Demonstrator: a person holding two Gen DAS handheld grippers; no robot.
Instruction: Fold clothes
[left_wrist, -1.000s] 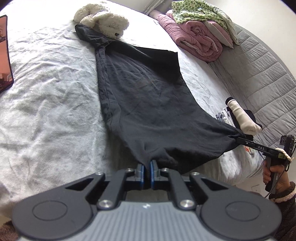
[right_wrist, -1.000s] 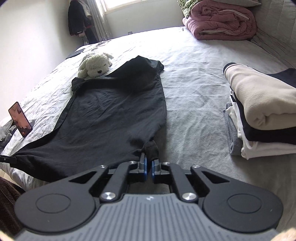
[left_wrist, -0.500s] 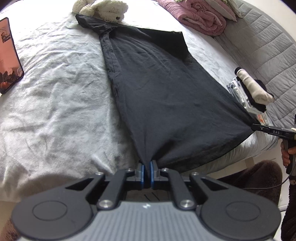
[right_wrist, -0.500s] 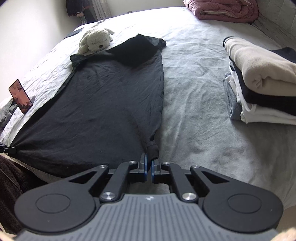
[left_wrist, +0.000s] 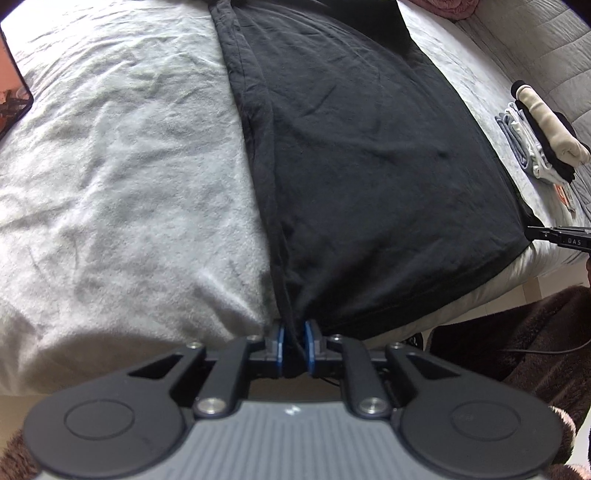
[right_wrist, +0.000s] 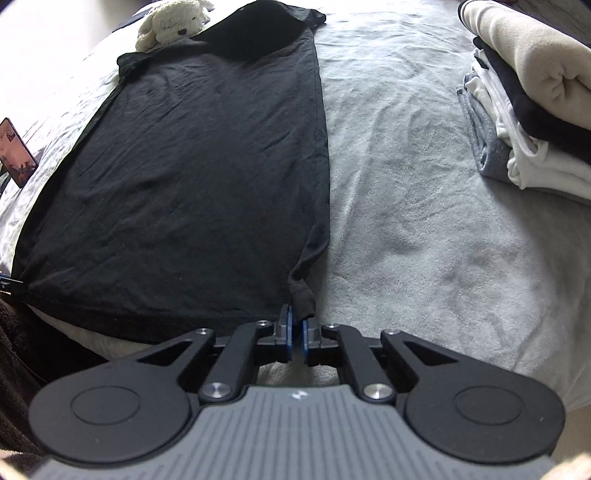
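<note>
A black shirt (left_wrist: 369, 147) lies flat and spread lengthwise on the grey bed cover (left_wrist: 110, 147), with its hem at the near bed edge. My left gripper (left_wrist: 294, 343) is at the hem's left corner. Its jaws are opening, and the bunched hem runs loosely through the gap between the blue pads. In the right wrist view the same shirt (right_wrist: 184, 166) fills the left half. My right gripper (right_wrist: 296, 332) is shut on its right hem corner. The right gripper's tip (left_wrist: 554, 236) also shows at the shirt's far corner.
A stack of folded clothes (right_wrist: 524, 92) sits on the bed to the right of the shirt. A white plush toy (right_wrist: 173, 22) lies by the collar. A phone (right_wrist: 16, 151) is propped at the left. Bare grey cover (right_wrist: 406, 184) separates shirt and stack.
Both grippers have come down to the bed edge, and the shirt has settled flat and taut on the cover. The left pads have parted slightly.
</note>
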